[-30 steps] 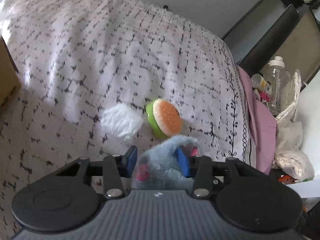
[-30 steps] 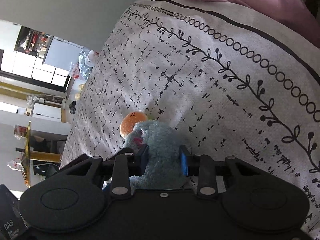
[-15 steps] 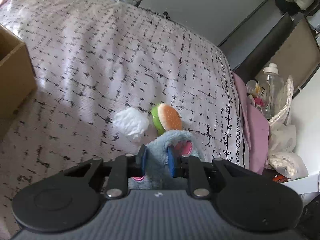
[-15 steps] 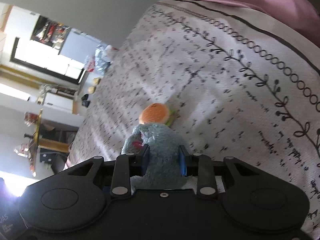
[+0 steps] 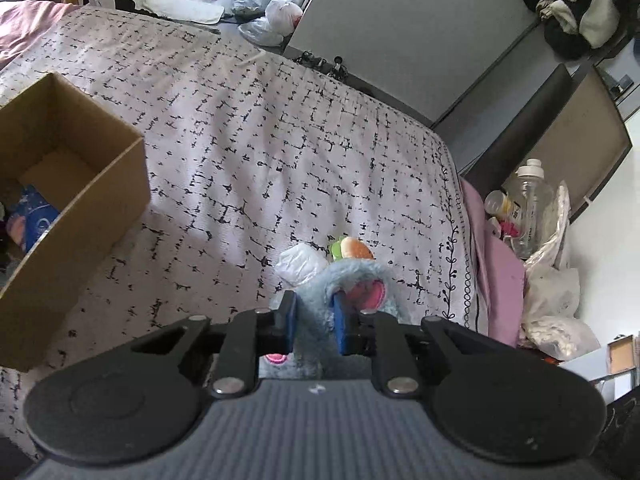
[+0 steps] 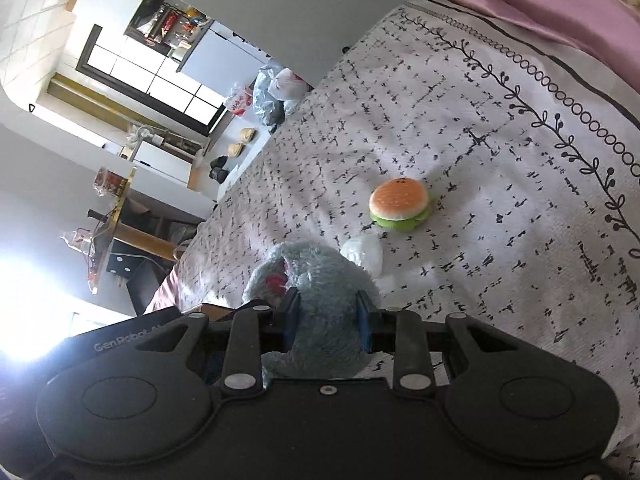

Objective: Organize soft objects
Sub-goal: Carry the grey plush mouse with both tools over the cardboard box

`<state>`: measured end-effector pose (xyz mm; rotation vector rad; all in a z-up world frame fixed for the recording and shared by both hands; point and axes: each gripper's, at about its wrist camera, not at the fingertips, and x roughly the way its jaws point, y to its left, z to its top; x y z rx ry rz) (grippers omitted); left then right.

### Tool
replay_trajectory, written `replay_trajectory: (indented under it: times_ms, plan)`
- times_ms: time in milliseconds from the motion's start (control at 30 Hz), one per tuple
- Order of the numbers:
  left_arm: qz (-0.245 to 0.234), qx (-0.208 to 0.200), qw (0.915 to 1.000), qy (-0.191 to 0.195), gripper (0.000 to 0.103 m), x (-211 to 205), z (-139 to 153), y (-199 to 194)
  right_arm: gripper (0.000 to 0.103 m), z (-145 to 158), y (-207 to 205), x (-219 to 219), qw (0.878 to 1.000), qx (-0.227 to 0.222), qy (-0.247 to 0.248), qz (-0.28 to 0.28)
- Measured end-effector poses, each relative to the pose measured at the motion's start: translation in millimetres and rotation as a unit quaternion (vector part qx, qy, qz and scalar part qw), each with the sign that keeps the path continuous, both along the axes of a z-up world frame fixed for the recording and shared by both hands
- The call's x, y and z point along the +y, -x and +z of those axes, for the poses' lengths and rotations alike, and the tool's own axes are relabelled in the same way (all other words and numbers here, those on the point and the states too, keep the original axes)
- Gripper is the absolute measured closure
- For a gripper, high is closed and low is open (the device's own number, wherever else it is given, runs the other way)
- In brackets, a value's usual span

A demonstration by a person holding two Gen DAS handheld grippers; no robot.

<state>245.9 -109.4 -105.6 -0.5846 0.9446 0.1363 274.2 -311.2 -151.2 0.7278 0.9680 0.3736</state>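
Left tongs [image 5: 314, 322] & right tongs [image 6: 326, 320] both clamped on blue plush [image 6: 320, 280] above bed [image 5: 280, 140]. Burger toy [image 6: 400, 205] & white wad [image 6: 363, 254] lie just beyond plush; box [image 5: 80, 216] well left of it.

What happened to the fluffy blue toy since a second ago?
Both grippers, left and right, lifted the blue plush toy up off the bed. The left jaws squeezed tighter on it. The cardboard box came into view. The burger toy and white puff stayed put.
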Motion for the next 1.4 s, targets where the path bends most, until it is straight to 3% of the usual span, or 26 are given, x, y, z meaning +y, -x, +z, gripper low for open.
replay_trajectory:
  times_ms: [767,1400]
  plan:
    - [0.04,-0.046,0.9978,0.026,0.086,77.9,50.8,59.1,0.075,58.0,38.3,76.7,0.997,-0.055,0.022,0.039]
    - [0.077,-0.069,0.9935,0.048,0.086,151.2,62.5,83.7,0.074,83.8,46.2,153.2,0.993,-0.081,0.048,0.077]
